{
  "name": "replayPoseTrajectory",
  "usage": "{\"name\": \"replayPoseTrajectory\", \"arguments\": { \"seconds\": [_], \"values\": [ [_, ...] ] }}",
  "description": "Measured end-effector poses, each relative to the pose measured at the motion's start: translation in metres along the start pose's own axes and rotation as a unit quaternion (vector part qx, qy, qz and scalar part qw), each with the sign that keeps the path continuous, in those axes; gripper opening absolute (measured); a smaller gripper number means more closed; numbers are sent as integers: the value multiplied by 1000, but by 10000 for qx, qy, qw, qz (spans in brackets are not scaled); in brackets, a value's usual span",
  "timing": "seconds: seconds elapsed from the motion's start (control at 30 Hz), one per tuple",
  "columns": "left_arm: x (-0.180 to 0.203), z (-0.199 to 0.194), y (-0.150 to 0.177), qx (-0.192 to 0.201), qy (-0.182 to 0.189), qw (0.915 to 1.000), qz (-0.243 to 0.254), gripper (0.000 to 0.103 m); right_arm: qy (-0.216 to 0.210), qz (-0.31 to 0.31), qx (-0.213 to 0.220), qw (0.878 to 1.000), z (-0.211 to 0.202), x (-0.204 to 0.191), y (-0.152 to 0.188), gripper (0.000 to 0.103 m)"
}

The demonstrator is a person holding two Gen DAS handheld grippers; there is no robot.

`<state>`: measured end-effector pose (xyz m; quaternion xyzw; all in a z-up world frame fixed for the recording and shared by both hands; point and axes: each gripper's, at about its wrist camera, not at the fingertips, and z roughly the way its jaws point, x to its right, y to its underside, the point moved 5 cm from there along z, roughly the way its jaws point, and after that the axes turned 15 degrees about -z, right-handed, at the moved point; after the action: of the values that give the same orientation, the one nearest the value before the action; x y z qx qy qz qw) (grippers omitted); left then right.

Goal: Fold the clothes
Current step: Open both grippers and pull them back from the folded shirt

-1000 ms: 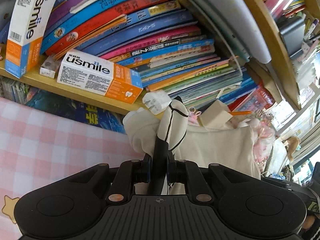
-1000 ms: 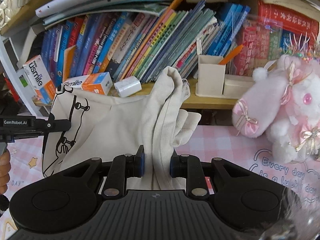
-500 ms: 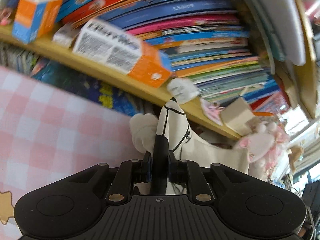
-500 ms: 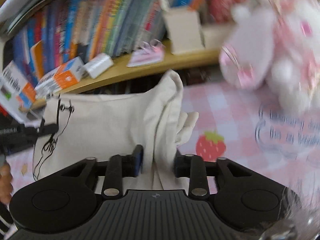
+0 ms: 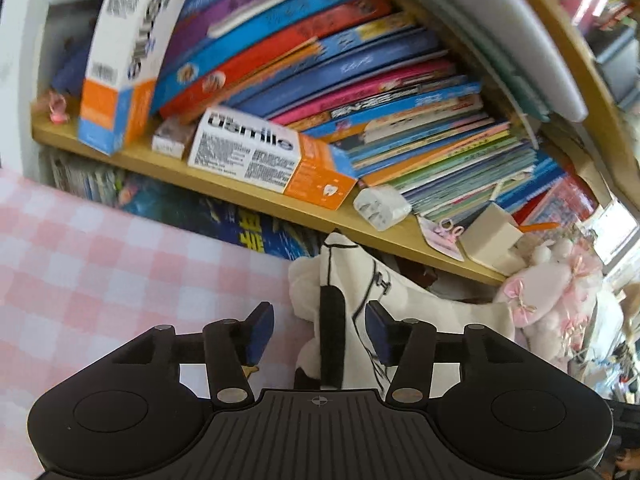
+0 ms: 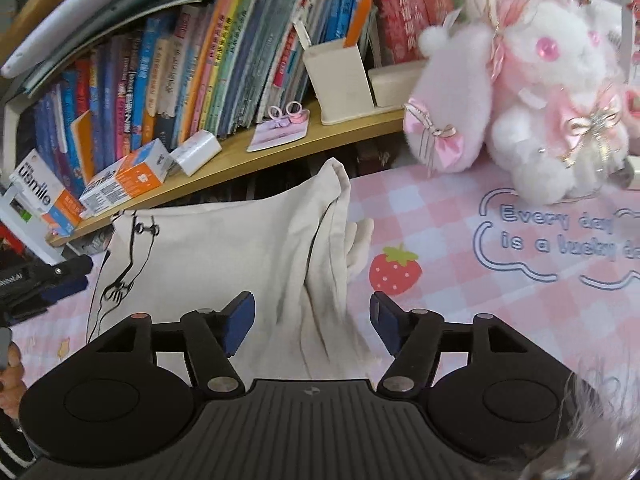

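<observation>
Right wrist: garment (image 6: 224, 248) between gripper (image 6: 312, 322) fingers

The left gripper (image 5: 320, 334) has its two fingers spread wide, with the blue pads (image 5: 262, 334) apart from the cream garment (image 5: 352, 320) that stands between them. The right gripper (image 6: 312, 322) is spread in the same way, on both sides of the garment's bunched edge and not touching it. The person's left hand (image 6: 10, 376) shows at the left of the garment.
</observation>
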<state>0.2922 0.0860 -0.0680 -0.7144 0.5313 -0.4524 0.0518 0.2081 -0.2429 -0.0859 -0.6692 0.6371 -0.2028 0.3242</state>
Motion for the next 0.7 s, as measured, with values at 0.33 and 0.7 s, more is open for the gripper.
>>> {"name": "replayPoseTrajectory", "arguments": {
  "seconds": [0.33,0.7],
  "values": [
    [17,-61,56,261,-262,9977,562,70,400,-612,227,9971,-54,-29,37,76],
    [19,-115,129,-25,-377,9960,813,75,634,-1006,1,9929,-96,-54,111,79]
  ]
}}
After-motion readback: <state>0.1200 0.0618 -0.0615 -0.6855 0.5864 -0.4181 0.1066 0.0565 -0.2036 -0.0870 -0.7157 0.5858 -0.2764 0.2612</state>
